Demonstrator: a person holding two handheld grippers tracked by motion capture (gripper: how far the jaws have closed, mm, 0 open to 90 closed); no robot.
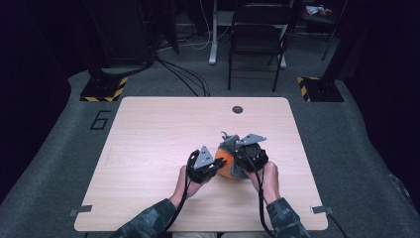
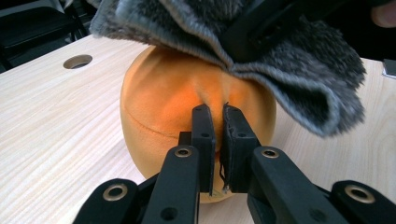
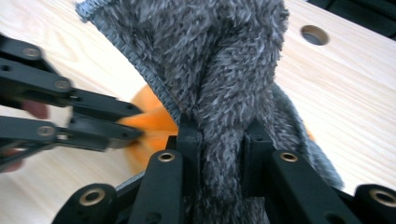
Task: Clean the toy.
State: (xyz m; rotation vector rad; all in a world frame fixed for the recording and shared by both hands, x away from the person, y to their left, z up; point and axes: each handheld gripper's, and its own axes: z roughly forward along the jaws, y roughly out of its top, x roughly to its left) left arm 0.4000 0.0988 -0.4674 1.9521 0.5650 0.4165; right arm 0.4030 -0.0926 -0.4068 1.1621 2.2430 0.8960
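Here we are at the near-right part of the pale wooden table [image 1: 148, 148], roughly five o'clock from its centre, where a round orange plush ball [image 2: 173, 107] sits half under a shaggy grey fleece cover [image 3: 224, 60]. The work looks like peeling that cover off the ball, or pulling it on; I can't tell which.

The left gripper [image 2: 216, 122] has its jaws pinched nearly together on a small fold of the orange fabric, low on the ball's front, anchoring it. The right gripper [image 3: 219, 140] is clamped on a thick bunched fold of grey fleece, jaws narrow with the pile squeezed between them.

To do this well, I'd say the anchor must hold steady and low while the fleece is drawn in one smooth line across the ball's top, towards twelve o'clock, not yanked sideways. A deep bite on the hemmed edge would serve better than a pinch of loose pile, which could slip.

In the high view both forearms come in from six o'clock, camouflage sleeves [image 1: 148, 223] showing. The left hand [image 1: 190, 181] sits at the ball's nine o'clock, its gripper pointing inward. The right hand [image 1: 267, 181] is at three o'clock, its gripper tipped over the ball's top.
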